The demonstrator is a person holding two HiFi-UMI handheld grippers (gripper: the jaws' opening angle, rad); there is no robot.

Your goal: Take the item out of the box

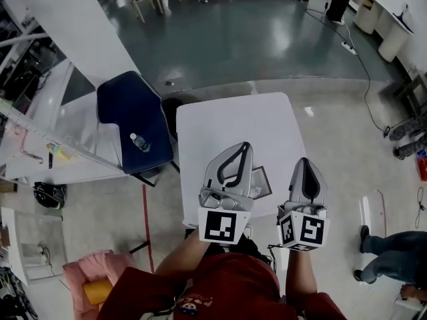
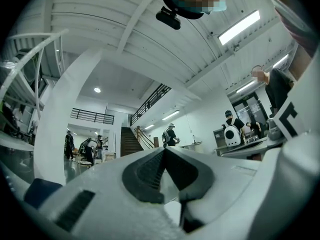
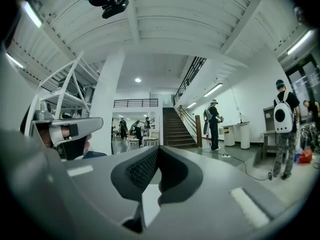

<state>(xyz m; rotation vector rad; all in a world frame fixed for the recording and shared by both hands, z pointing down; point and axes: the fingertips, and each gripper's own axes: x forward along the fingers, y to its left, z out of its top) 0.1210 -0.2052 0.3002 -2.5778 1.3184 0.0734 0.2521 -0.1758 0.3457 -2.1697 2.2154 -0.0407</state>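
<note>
Place: we stand in a big open hall, part workshop, part lab.
Evidence: around the white table [image 1: 230, 122], polished grey floor [image 1: 267, 39]; beyond it, staircase [image 3: 176, 130], balcony railing [image 3: 132, 103], strip lights [image 2: 239, 27], people wearing backpacks [image 3: 283, 116].

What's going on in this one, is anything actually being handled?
A person stands at a white table and holds both grippers out over it. The left gripper and the right gripper are both shut, with nothing between their jaws. A small flat grey thing lies on the table, partly hidden by the left gripper; I cannot tell whether it is the box. Nothing is being handled.
</note>
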